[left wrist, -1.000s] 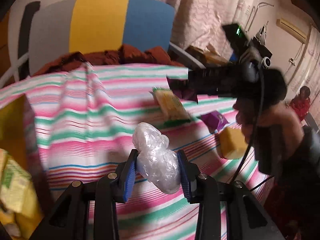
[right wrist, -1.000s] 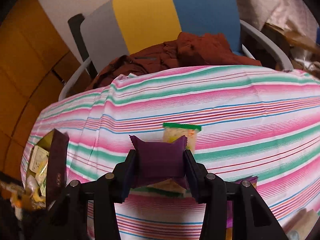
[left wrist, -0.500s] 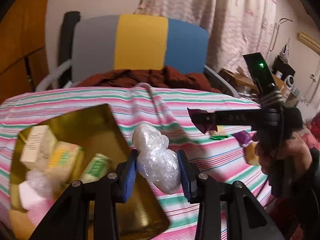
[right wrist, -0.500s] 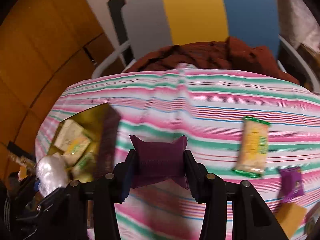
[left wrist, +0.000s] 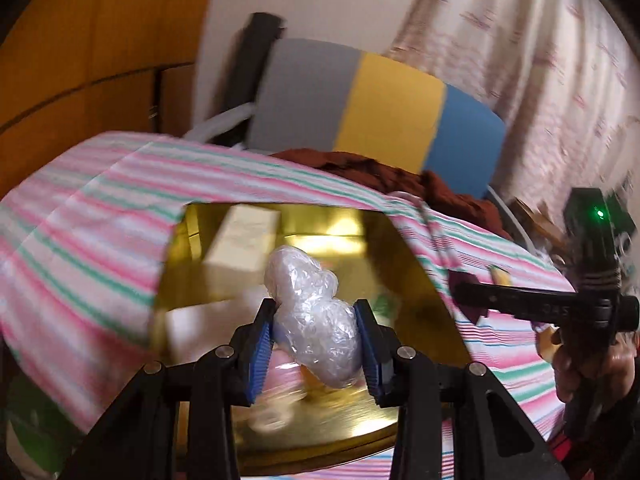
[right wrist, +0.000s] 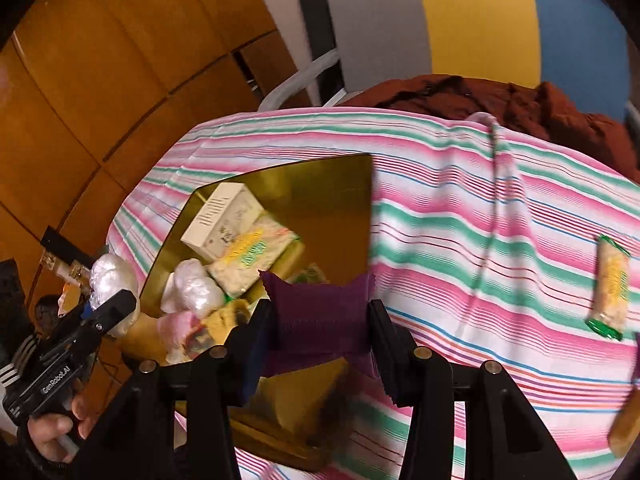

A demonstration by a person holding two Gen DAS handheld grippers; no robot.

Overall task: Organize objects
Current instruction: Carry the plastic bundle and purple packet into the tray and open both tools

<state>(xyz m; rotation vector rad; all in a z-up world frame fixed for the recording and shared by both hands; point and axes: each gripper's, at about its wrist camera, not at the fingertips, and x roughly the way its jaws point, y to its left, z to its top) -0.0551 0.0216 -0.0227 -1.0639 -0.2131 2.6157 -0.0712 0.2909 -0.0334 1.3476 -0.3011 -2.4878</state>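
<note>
Left wrist view: left tool (left wrist: pixel 316 336) clamps plastic bundle (left wrist: pixel 312 320) above gold box (left wrist: pixel 400 256); right tool (right wrist: pixel 320 320) clamps purple packet (right wrist: pixel 320 312).

The left gripper (left wrist: pixel 315 338) clamps a crinkled clear-plastic-wrapped bundle (left wrist: pixel 314 320) above a gold-lined open box (left wrist: pixel 412 280) on the pink, green and white striped tablecloth (left wrist: pixel 88 236), holding a cream carton (left wrist: pixel 242 242).

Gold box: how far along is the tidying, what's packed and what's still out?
Done: the gold box already holds a white carton and several packets. In hand: the left gripper carries a plastic-wrapped bundle over the box; the right gripper grips a purple packet. Left: a yellow snack packet lies on the striped cloth.
</note>
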